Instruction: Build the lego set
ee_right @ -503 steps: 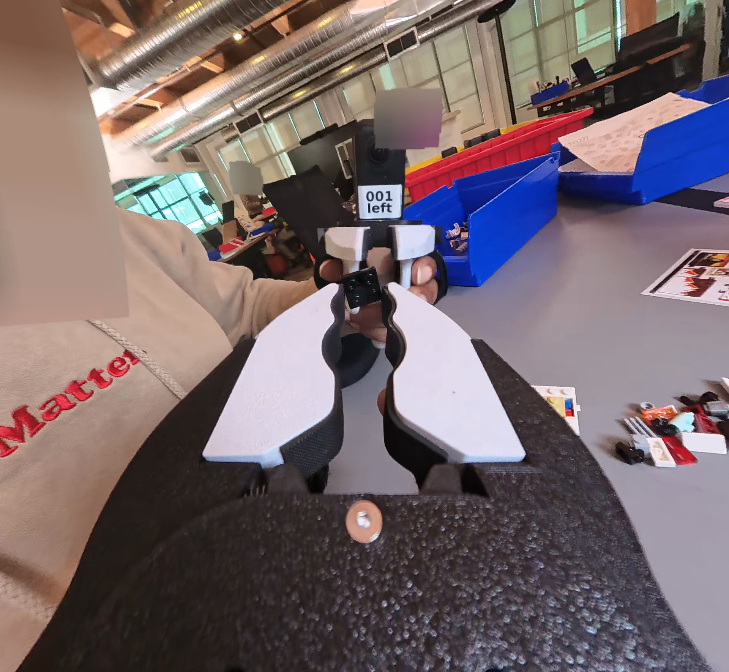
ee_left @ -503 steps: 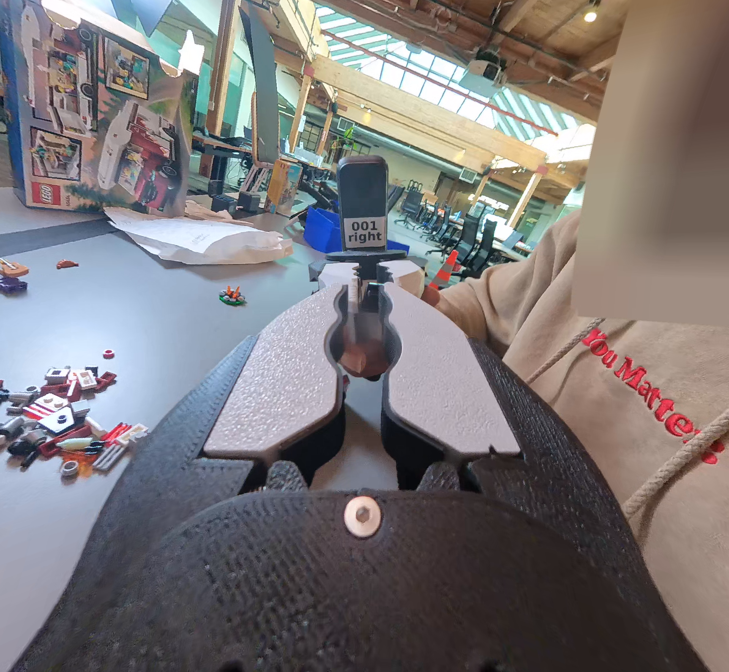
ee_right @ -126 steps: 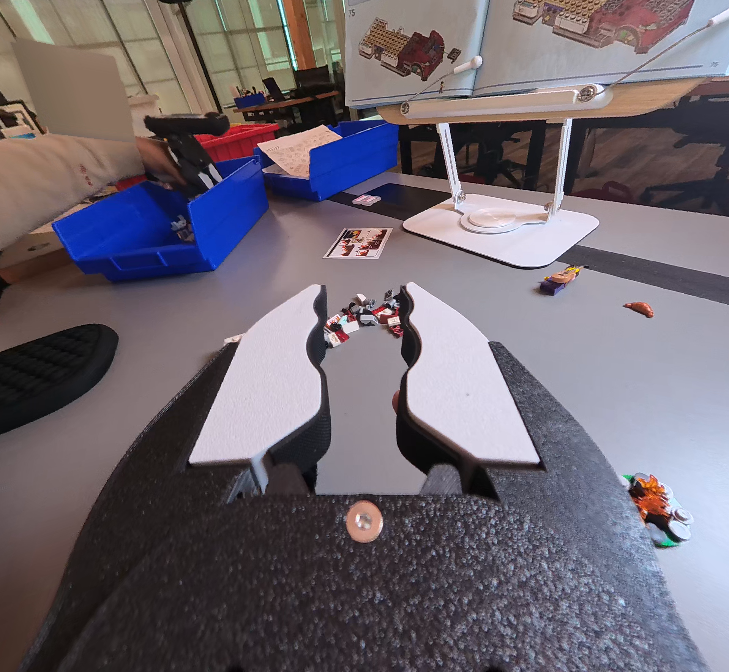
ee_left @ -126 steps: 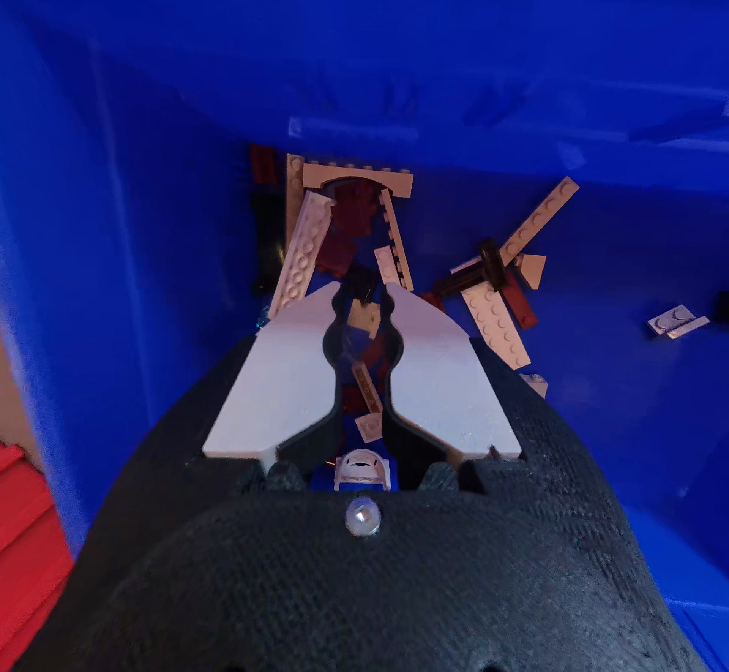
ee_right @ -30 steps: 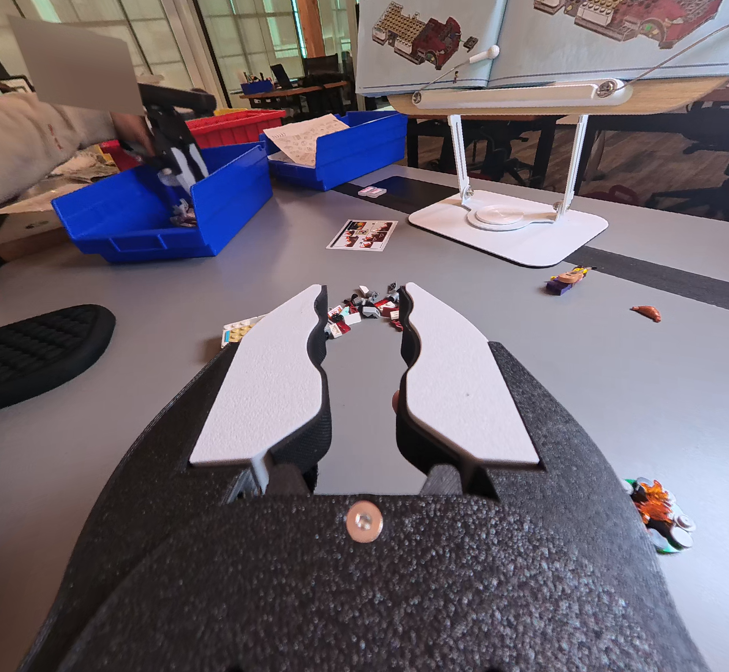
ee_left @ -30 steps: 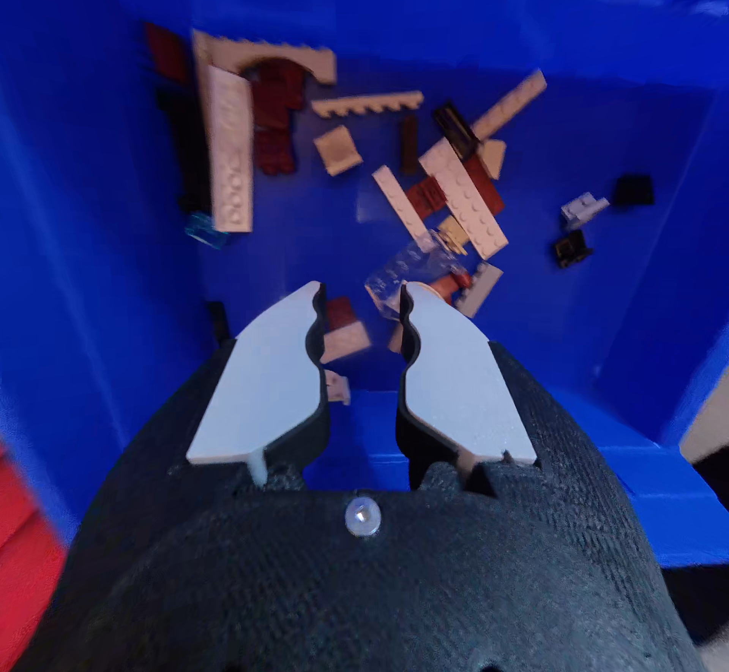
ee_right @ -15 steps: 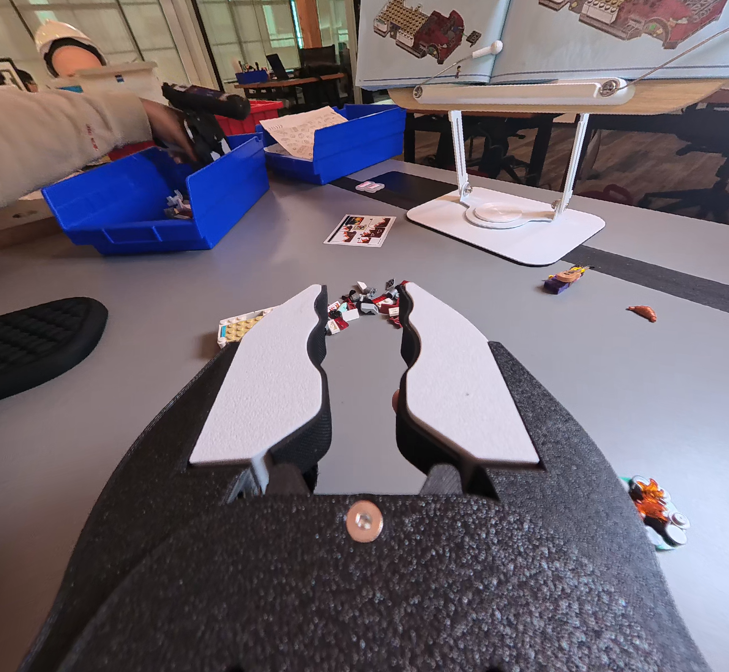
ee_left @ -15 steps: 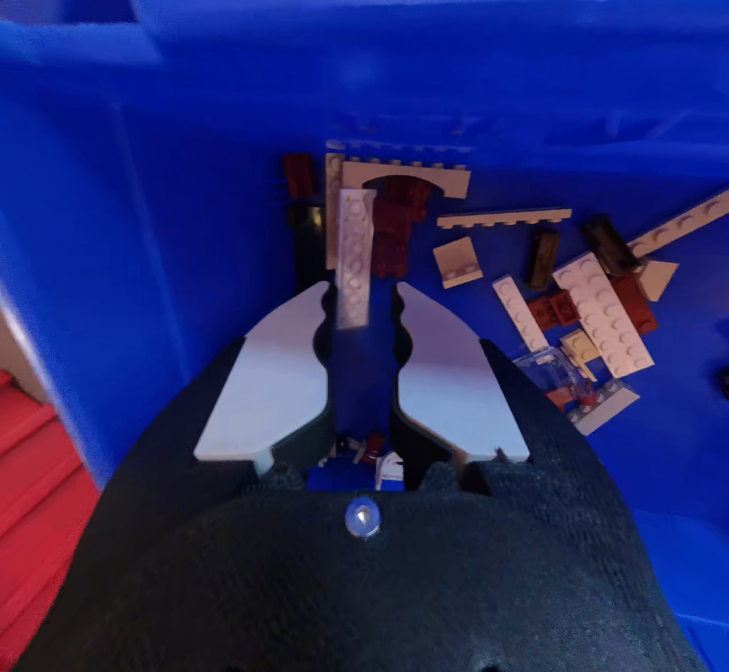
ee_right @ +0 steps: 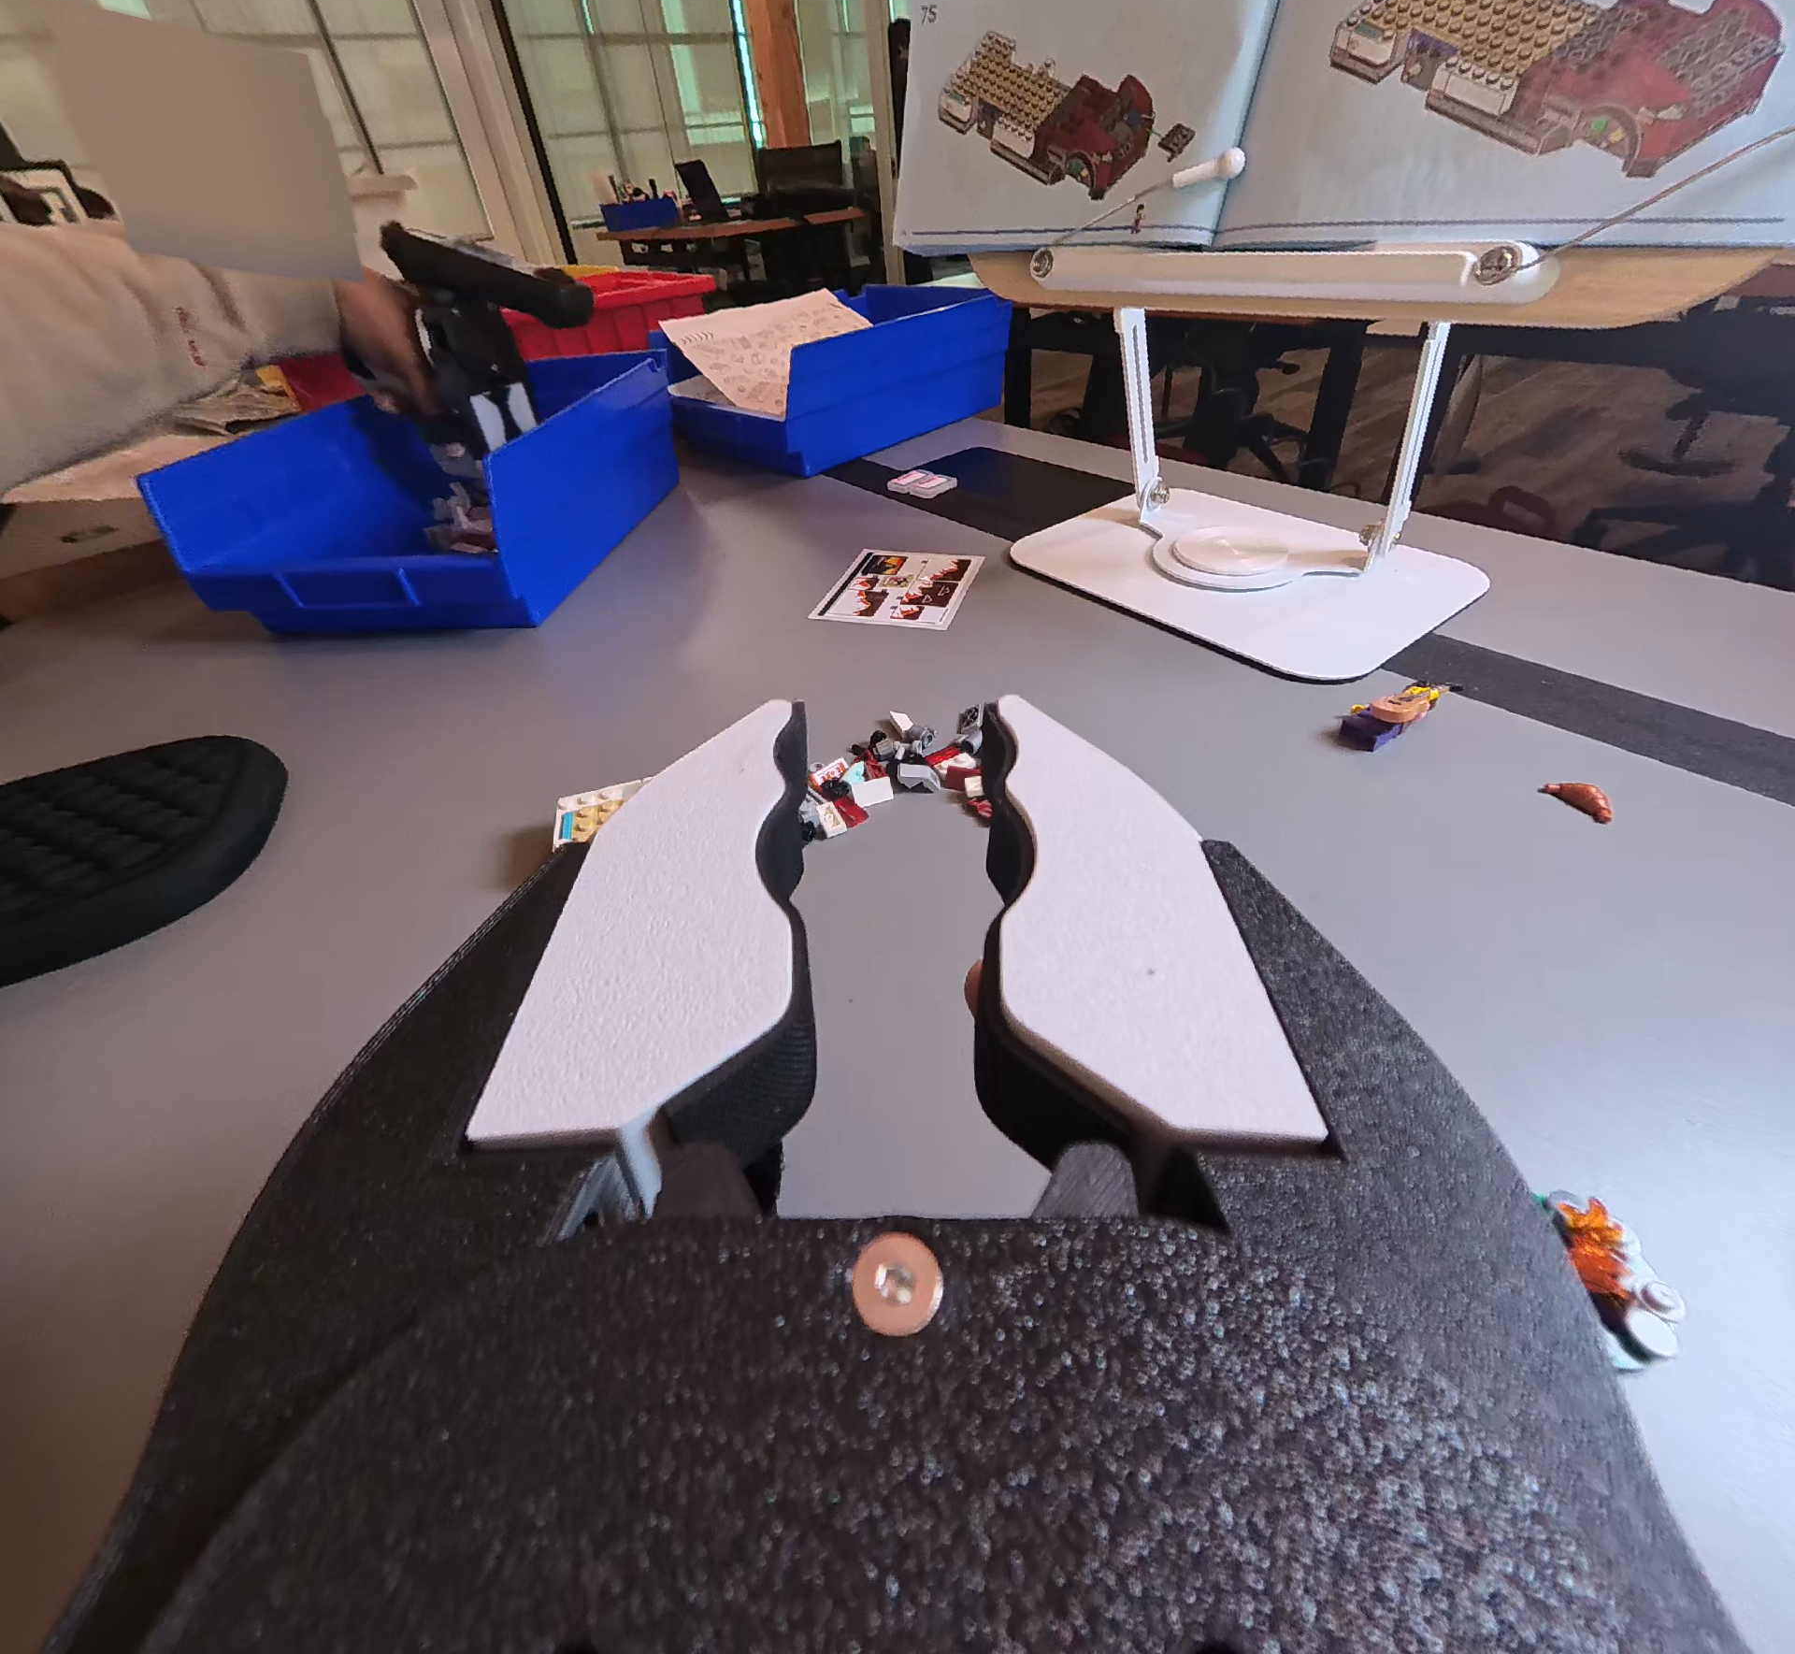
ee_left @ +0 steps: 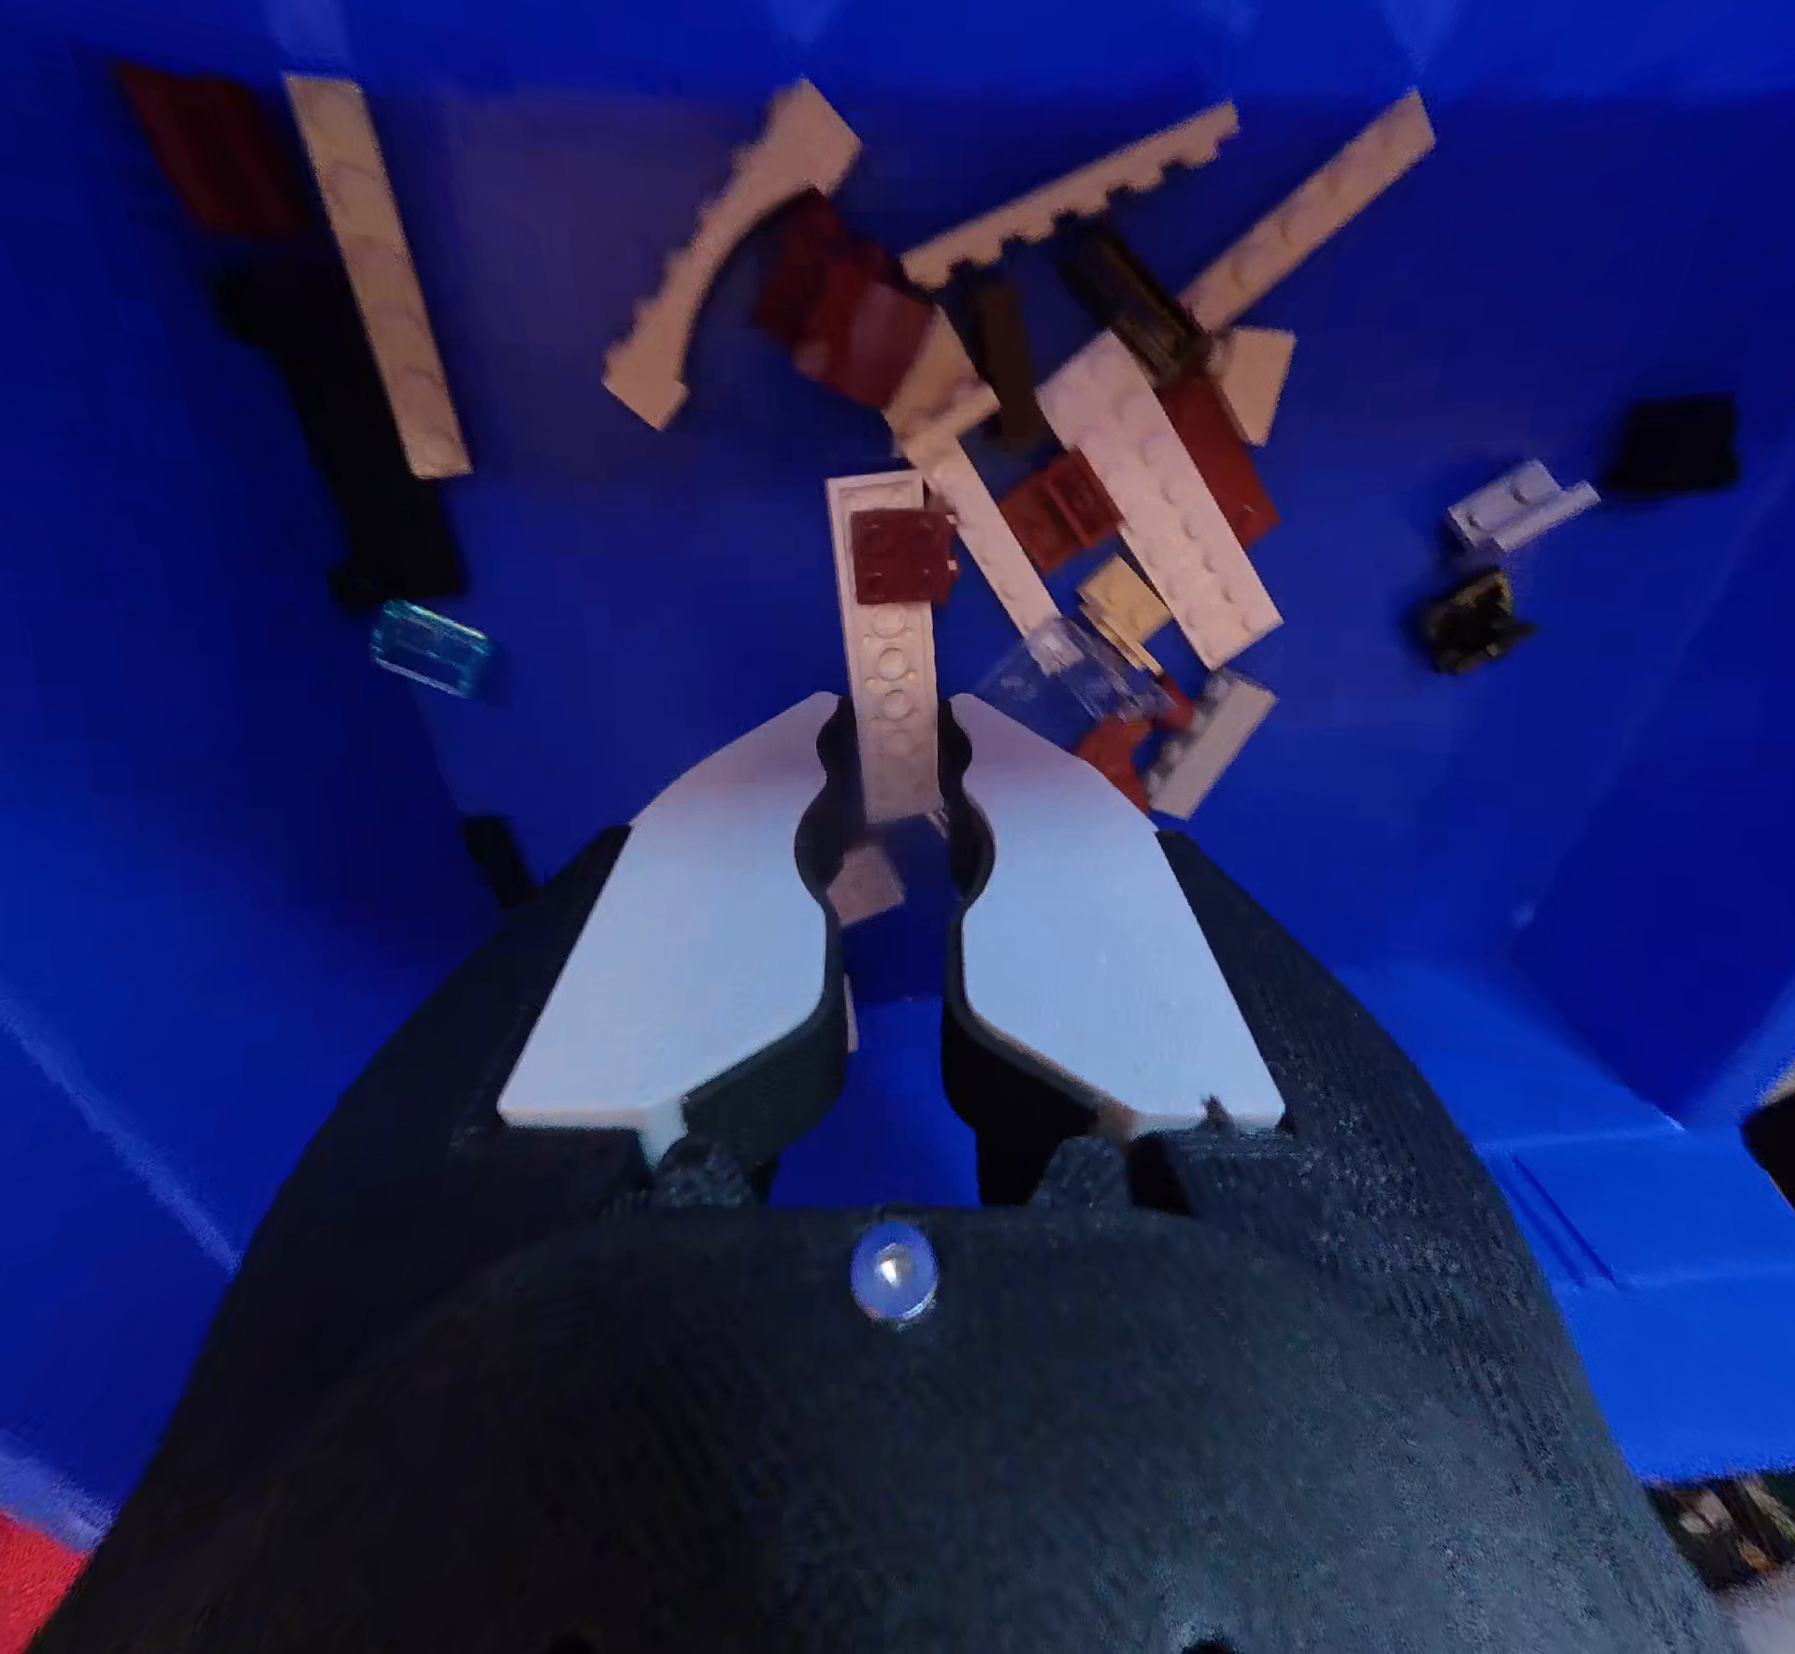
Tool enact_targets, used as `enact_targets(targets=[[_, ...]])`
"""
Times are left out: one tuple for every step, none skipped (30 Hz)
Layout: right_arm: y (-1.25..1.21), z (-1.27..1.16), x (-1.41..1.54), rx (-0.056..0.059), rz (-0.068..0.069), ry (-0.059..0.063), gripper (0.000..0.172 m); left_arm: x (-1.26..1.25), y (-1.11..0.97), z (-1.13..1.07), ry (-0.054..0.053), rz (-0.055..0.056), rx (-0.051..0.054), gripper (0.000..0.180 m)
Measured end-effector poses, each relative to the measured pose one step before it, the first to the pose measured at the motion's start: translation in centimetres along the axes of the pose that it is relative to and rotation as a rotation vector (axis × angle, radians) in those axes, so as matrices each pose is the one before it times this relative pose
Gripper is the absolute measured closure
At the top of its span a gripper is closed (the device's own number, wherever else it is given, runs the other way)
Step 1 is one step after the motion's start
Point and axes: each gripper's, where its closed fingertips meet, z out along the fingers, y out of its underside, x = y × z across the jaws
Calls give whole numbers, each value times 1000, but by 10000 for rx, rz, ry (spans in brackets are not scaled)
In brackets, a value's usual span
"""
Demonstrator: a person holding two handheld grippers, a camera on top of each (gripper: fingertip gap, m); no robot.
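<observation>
Left gripper (ee_left: pixel 896 714) is down inside the nearest blue bin (ee_left: pixel 194 733), jaws narrowed around one end of a long white plate (ee_left: pixel 889 636); both pads look pressed against its edges. That plate sticks forward from the tips, underside up, with a small dark red plate (ee_left: pixel 901 554) stuck near its far end. Other loose bricks on the bin floor: tan arch piece (ee_left: pixel 724 267), long tan strip (ee_left: pixel 379 277) at left, clear blue tile (ee_left: pixel 432 646), clear piece (ee_left: pixel 1068 670) just right of the tips, white and dark red plates clustered beyond, grey bracket (ee_left: pixel 1515 505) and black bits at far right. Right gripper (ee_right: pixel 894 714) hovers over the grey table (ee_right: pixel 389 782), jaws well apart, nothing between them; a small pile of mixed bricks (ee_right: pixel 898 777) lies just past the tips. Near it: sticker sheet (ee_right: pixel 898 589), white stand (ee_right: pixel 1253 578) carrying an open instruction booklet (ee_right: pixel 1360 53), purple figure piece (ee_right: pixel 1389 714), orange piece (ee_right: pixel 1578 799).
</observation>
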Motion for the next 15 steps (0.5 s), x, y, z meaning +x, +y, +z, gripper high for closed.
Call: enact_targets(targets=[[-109, -55, 31, 44, -35, 26, 137, 528, 411, -225, 237, -29, -46, 163], [-109, -53, 35, 50, -23, 24, 137, 379, 365, -223, 128, 9, -46, 162], [-106, -40, 13, 56, -9, 18, 137, 181, 256, -261, -18, 60, 0, 157], [-87, -36, 30, 47, -5, 19, 137, 80, 187, -306, -51, 39, 19, 153], [-39, -15, 57, 23, -9, 34, 137, 20, 34, -334, -50, 6, 90, 150], [-22, -7, 51, 10, -17, 34, 137, -149, -168, -336, -108, -13, 189, 149], [1, 1, 15, 8, -8, 13, 137, -266, -268, -298, -134, -38, 226, 148], [7, 11, -12, 2, 5, -3, 137, -368, -373, -224, -159, -49, 245, 147], [16, 6, -2, -5, 1, 2, 137, -491, -486, -129, -210, -54, 289, 144], [23, 15, -1, -10, -12, 11, 137, -464, -517, -16, -177, -73, 270, 143], [22, 2, -2, -8, -14, 11, 137, -299, -485, 110, -83, -78, 225, 141], [6, 9, 1, -4, -8, 11, 137, -244, -463, 216, -54, -71, 183, 138], [-4, 4, 12, -5, -2, 12, 137, -74, -362, 303, 29, -59, 109, 137], [6, 5, 9, -5, -1, 10, 137, 53, -253, 400, 82, -43, 24, 135], [-4, 5, 10, -4, -6, 9, 137, 17, -146, 438, 33, -1, -54, 132]])
